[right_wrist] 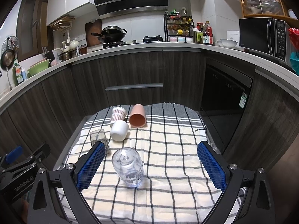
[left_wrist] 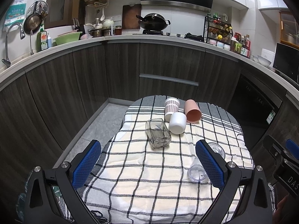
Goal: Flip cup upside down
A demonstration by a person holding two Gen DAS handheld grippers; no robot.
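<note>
Several cups lie on their sides on a checked cloth (left_wrist: 140, 168). A clear plastic cup (right_wrist: 129, 167) lies nearest, between the open fingers of my right gripper (right_wrist: 152, 165); in the left wrist view it (left_wrist: 198, 169) is partly hidden by my right finger. A square glass cup (left_wrist: 158, 135) lies in the middle, with a white cup (left_wrist: 177, 122), a dotted cup (left_wrist: 171, 107) and a pink cup (left_wrist: 192, 113) behind it. My left gripper (left_wrist: 148, 164) is open and empty above the cloth's near part.
The cloth covers a small table (right_wrist: 202, 125) in front of dark kitchen cabinets (left_wrist: 121, 69). The floor (left_wrist: 97, 127) shows to the left. The other gripper's body shows at the right edge of the left wrist view (left_wrist: 284, 160) and the left edge of the right wrist view (right_wrist: 22, 166).
</note>
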